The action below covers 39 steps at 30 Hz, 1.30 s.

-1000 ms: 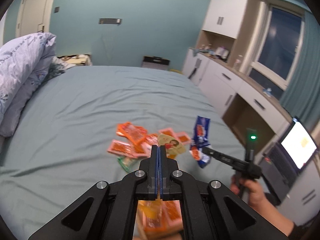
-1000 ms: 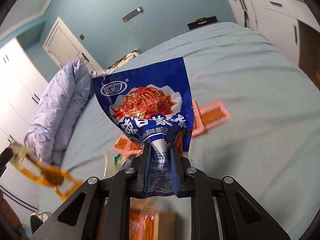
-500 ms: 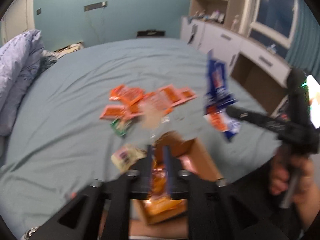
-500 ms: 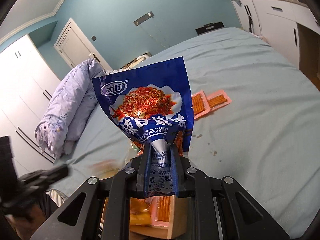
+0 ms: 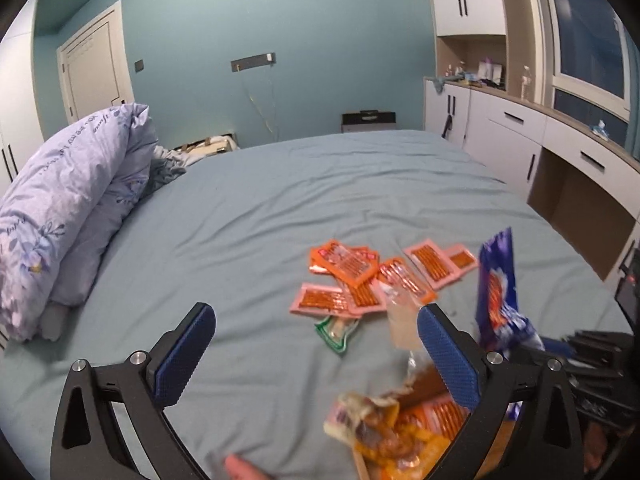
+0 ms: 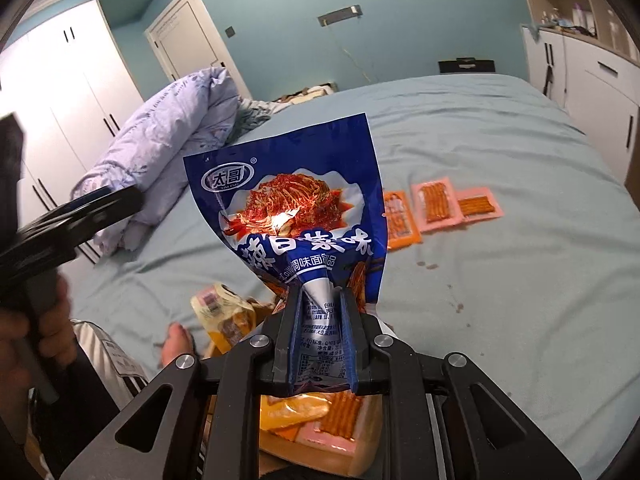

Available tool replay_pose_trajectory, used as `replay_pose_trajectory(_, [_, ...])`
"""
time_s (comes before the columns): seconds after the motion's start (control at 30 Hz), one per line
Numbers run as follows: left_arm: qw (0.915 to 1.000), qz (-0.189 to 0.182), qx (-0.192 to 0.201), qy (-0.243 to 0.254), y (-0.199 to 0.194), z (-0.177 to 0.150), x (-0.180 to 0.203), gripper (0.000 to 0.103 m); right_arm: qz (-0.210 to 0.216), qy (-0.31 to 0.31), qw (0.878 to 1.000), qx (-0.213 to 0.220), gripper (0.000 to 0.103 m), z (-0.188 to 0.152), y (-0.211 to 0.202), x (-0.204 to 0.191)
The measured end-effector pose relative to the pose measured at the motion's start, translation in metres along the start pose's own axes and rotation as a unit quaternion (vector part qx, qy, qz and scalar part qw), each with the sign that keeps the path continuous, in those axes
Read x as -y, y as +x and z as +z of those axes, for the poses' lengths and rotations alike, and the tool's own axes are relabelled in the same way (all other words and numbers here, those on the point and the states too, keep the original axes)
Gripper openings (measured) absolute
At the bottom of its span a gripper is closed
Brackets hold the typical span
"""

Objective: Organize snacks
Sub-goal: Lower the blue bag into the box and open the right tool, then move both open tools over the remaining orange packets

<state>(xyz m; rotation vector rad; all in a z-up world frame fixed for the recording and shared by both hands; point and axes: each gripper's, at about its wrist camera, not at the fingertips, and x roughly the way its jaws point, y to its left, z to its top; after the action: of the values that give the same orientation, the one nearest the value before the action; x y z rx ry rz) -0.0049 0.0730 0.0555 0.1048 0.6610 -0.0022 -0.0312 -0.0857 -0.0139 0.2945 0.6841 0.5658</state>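
1. Left tongs [image 5: 316, 356] are opening wide with nothing pinched, letting a yellow snack pack [image 5: 376, 424] drop into the box [image 6: 360, 452]
2. Right tongs [image 6: 320, 320] clamp the blue bag [image 6: 296, 208] above that box, next to go in
3. Orange packets [image 5: 348, 272] wait on the bed [image 5: 240, 220]

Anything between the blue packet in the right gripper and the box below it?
Nothing visible. The blue packet hangs in the right gripper directly over the box, which already holds snack packets; no lid or hand covers it.

Teal walls [image 5: 320, 20], white cabinets [image 5: 520, 128], bed [image 5: 280, 200] w/ duvet [image 5: 60, 208].
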Motion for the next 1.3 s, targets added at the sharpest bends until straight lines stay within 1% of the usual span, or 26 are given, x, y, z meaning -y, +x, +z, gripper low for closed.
replay_pose_trajectory(0.03, [1.0,0.004,-0.004,-0.006,0.007,-0.007,-0.001,0.103,0.002,0.0,1.0,-0.001,0.016,0.0,0.001,0.001])
replay_pose_trajectory(0.07, [0.9997,0.007,-0.02,-0.012,0.014,-0.014,-0.002,0.103,0.002,-0.003,1.0,-0.004,0.017,0.001,0.002,0.002])
replay_pose_trajectory(0.1, [0.9989,0.008,-0.045,-0.015,0.022,-0.016,-0.002,0.103,0.001,-0.006,1.0,-0.007,0.018,0.0,0.003,0.002])
replay_pose_trajectory(0.13, [0.9985,0.004,-0.053,-0.012,0.025,-0.016,-0.001,0.103,0.0,-0.01,1.0,-0.008,0.019,0.0,0.004,0.002])
replay_pose_trajectory(0.2, [0.9989,0.007,-0.044,-0.014,0.023,-0.014,-0.005,0.103,0.015,-0.015,1.0,-0.021,0.019,-0.001,0.006,-0.001])
replay_pose_trajectory(0.27, [0.9989,0.004,-0.037,-0.03,0.02,-0.014,-0.011,0.103,0.048,-0.009,0.998,-0.044,0.021,-0.001,0.01,-0.001])
replay_pose_trajectory(0.3, [0.9986,0.003,-0.036,-0.038,0.019,-0.014,-0.014,0.103,0.056,-0.006,0.997,-0.049,0.029,-0.001,0.01,0.0])
replay_pose_trajectory(0.33, [0.9981,0.003,-0.037,-0.05,0.02,-0.016,-0.019,0.103,0.055,-0.003,0.997,-0.048,0.036,0.0,0.01,0.002])
replay_pose_trajectory(0.37, [0.9974,0.003,-0.041,-0.06,0.022,-0.017,-0.023,0.103,0.049,0.003,0.998,-0.041,0.05,0.002,0.007,0.005])
replay_pose_trajectory(0.4, [0.9966,0.001,-0.047,-0.067,0.024,-0.018,-0.026,0.103,0.041,0.011,0.999,-0.031,0.059,0.004,0.004,0.009])
replay_pose_trajectory(0.47, [0.9947,-0.007,-0.061,-0.083,0.029,-0.018,-0.033,0.103,0.015,0.041,0.999,0.003,0.064,0.011,-0.007,0.022])
replay_pose_trajectory(0.5, [0.9937,-0.013,-0.065,-0.09,0.031,-0.019,-0.036,0.103,0.003,0.053,0.998,0.013,0.069,0.013,-0.011,0.028])
replay_pose_trajectory(0.57, [0.9927,-0.017,-0.072,-0.096,0.033,-0.019,-0.039,0.103,-0.038,0.086,0.995,0.027,0.073,0.019,-0.018,0.045])
replay_pose_trajectory(0.63, [0.9923,-0.014,-0.08,-0.094,0.038,-0.018,-0.04,0.103,-0.064,0.117,0.991,0.026,0.073,0.025,-0.021,0.062])
replay_pose_trajectory(0.7, [0.9924,-0.006,-0.092,-0.081,0.046,-0.015,-0.04,0.103,-0.065,0.139,0.988,0.012,0.073,0.035,-0.021,0.079])
replay_pose_trajectory(0.77, [0.9929,0.002,-0.102,-0.062,0.056,-0.011,-0.04,0.103,-0.07,0.145,0.987,0.008,0.073,0.044,-0.023,0.088])
replay_pose_trajectory(0.87, [0.9914,0.021,-0.127,-0.02,0.077,-0.005,-0.038,0.103,-0.105,0.123,0.987,-0.002,0.073,0.063,-0.024,0.098])
replay_pose_trajectory(0.93, [0.9907,0.033,-0.132,-0.001,0.089,-0.002,-0.037,0.103,-0.126,0.091,0.988,-0.013,0.073,0.071,-0.021,0.096])
replay_pose_trajectory(1.03, [0.9906,0.035,-0.132,-0.002,0.106,0.005,-0.04,0.103,-0.162,0.057,0.985,-0.011,0.073,0.078,-0.011,0.091])
replay_pose_trajectory(1.1, [0.9902,0.037,-0.135,-0.005,0.117,0.011,-0.042,0.103,-0.185,0.055,0.981,-0.012,0.073,0.077,-0.001,0.087])
replay_pose_trajectory(1.2, [0.9908,0.058,-0.122,0.012,0.131,0.022,-0.043,0.103,-0.198,0.064,0.978,-0.026,0.073,0.077,0.013,0.086])
replay_pose_trajectory(1.3, [0.9904,0.067,-0.118,0.028,0.143,0.028,-0.042,0.103,-0.201,0.056,0.977,-0.032,0.073,0.078,0.021,0.085])
